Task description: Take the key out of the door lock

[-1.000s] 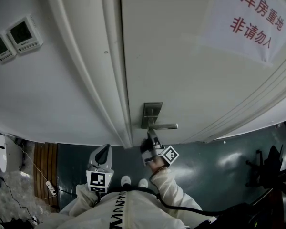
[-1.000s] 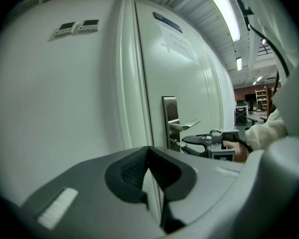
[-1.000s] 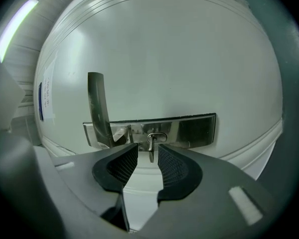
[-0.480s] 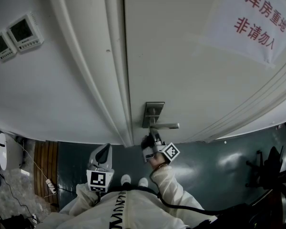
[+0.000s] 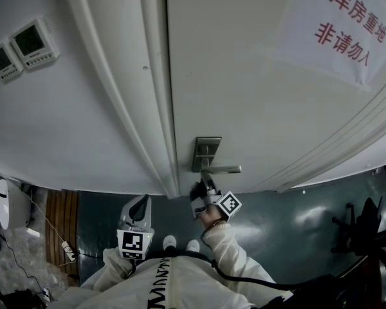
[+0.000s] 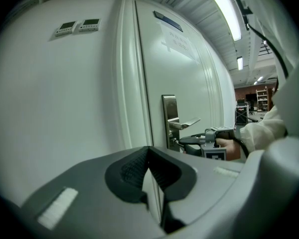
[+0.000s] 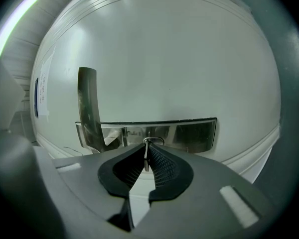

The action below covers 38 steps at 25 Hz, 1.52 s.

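Observation:
A small metal key [image 7: 146, 150] sticks out of the steel lock plate [image 7: 189, 133] on the white door [image 5: 244, 76], beneath the lever handle [image 5: 222, 170]. My right gripper [image 7: 147, 156] is at the lock; its jaws are closing and the pads pinch the key's head between them. The head view shows this gripper [image 5: 204, 179] just under the lock plate [image 5: 206, 152]. My left gripper [image 5: 140, 206] hangs back, low and to the left of the door edge, shut with nothing in it. From the left gripper view [image 6: 149, 156] the right gripper [image 6: 184, 142] shows at the lock.
The door frame [image 5: 148, 95] runs just left of the lock. Two wall thermostats [image 5: 22, 50] sit far left. A paper notice with red print [image 5: 338, 24] hangs on the door at upper right. Dark floor and chairs [image 5: 367, 227] lie to the right.
The right gripper has edged slightly up toward the lock and its jaws have come together on the key. The left gripper has stayed put.

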Tool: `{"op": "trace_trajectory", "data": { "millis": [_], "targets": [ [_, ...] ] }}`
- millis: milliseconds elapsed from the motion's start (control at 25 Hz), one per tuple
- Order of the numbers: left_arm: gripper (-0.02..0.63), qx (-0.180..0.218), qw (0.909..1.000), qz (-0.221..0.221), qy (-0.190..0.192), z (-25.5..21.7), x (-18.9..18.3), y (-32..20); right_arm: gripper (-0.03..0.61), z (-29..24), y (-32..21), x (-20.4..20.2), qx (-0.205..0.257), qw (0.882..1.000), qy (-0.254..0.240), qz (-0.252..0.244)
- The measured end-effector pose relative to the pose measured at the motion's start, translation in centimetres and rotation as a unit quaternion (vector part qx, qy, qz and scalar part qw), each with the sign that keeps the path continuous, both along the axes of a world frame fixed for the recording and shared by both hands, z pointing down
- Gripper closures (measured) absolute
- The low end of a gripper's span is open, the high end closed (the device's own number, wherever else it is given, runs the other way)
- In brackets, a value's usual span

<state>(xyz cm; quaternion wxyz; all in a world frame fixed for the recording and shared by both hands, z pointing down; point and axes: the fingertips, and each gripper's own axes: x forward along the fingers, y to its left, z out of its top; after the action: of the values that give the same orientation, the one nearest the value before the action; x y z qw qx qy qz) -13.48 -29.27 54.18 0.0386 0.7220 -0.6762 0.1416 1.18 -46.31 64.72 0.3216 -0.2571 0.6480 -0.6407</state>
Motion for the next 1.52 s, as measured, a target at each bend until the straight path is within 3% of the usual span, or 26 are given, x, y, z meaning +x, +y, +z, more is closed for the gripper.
{"op": "trace_trajectory", "data": {
  "millis": [440, 1280, 1520],
  "targets": [
    [0.614, 0.003, 1.0000, 0.000, -0.004, -0.2, 0.4, 0.4, 0.554, 0.0, 0.4, 0.3, -0.004, 1.000, 0.013, 0.004],
    [0.614, 0.008, 0.9997, 0.022, -0.003, -0.3, 2.5, 0.8, 0.555, 0.6, 6.4, 3.1, 0.001, 1.000, 0.024, -0.005],
    [0.614, 0.009, 0.9996, 0.027, 0.000, -0.2, 2.7, 0.8, 0.554, -0.4, 7.5, 3.0, 0.031, 0.998, 0.057, -0.020]
  ]
}}
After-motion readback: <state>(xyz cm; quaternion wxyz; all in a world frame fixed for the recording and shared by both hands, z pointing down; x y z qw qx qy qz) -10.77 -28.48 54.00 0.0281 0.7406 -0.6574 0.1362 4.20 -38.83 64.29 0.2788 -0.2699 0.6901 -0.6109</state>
